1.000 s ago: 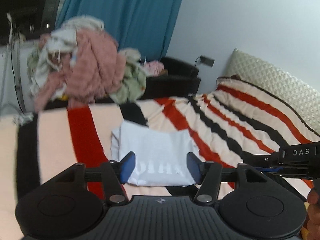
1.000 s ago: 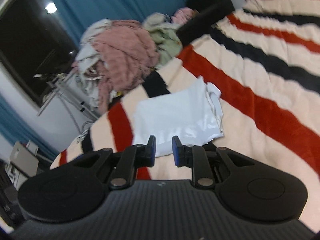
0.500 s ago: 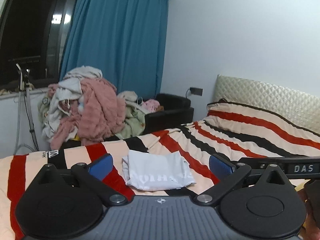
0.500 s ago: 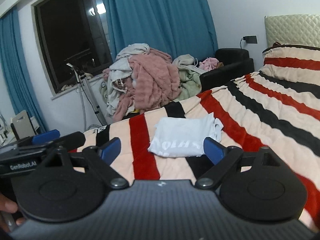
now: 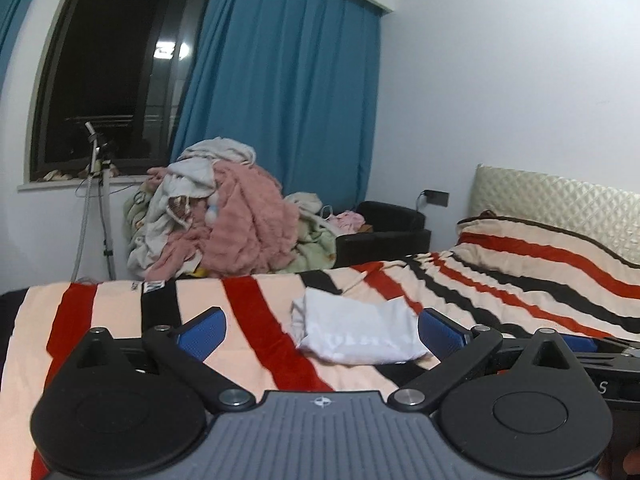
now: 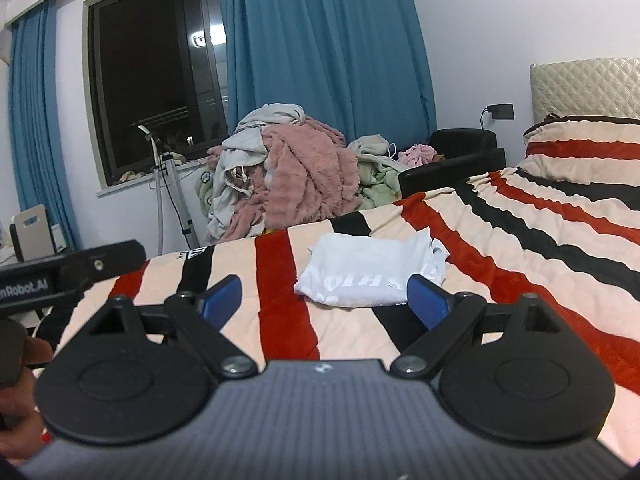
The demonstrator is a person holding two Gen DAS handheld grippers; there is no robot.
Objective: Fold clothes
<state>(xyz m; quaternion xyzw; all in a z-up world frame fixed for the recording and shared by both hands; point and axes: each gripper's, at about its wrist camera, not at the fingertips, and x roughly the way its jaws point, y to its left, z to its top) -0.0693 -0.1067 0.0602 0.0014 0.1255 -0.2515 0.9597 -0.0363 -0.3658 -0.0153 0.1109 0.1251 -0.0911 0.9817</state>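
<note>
A folded white T-shirt (image 5: 358, 334) (image 6: 374, 270) with faint lettering lies on the striped bed cover (image 5: 256, 316) (image 6: 520, 248). My left gripper (image 5: 322, 334) is open, its blue pads wide apart, held back from the shirt and level with the bed. My right gripper (image 6: 324, 298) is open too and also stands clear of the shirt, nothing between its fingers. The left gripper's body (image 6: 60, 268) shows at the left edge of the right wrist view.
A heap of unfolded clothes (image 5: 224, 224) (image 6: 292, 176), pink, white and green, is piled beyond the bed's far edge. A black armchair (image 5: 384, 232) stands by blue curtains (image 5: 280, 100). A quilted headboard (image 5: 560, 204) is at the right; a metal stand (image 6: 172, 196) is near the window.
Both grippers opened wide and drew back and up from the folded shirt, which stays lying on the bed. The views now look level across the room.
</note>
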